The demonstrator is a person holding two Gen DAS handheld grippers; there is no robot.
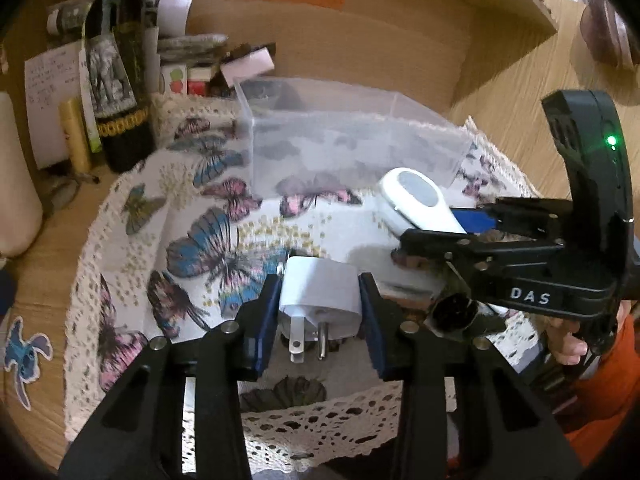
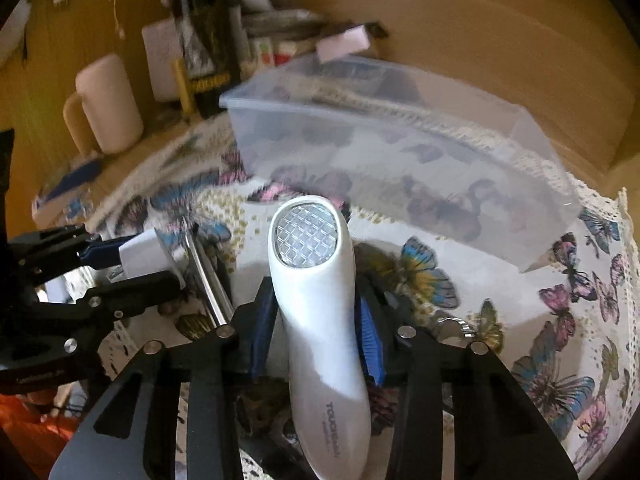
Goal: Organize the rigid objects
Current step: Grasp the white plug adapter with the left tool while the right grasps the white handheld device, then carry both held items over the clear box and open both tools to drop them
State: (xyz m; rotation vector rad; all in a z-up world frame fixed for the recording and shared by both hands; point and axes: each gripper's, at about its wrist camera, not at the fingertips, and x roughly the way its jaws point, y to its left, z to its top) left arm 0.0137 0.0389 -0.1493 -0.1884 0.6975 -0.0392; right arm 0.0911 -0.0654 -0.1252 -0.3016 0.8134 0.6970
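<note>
Left hand-held gripper (image 1: 319, 304) clenched the white plug adapter (image 1: 318, 290), lower centre. Right hand-held gripper (image 2: 316, 332) grasped the white handheld torch (image 2: 320, 312) — both short of the clear plastic bin (image 1: 344, 136). Risk: crowded grippers colliding.

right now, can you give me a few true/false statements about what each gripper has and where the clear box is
1. The left gripper is shut on a white plug adapter. True.
2. The right gripper is empty. False: it is shut on a white handheld device with a gridded round window at its front end.
3. The clear plastic box stands on the butterfly-print cloth. True.
4. The white handheld device already lies inside the clear plastic box. False: it is outside the box, in front of its near wall, in the right gripper's grasp.
5. A dark bottle stands to the left of the box in the left wrist view. True.
</note>
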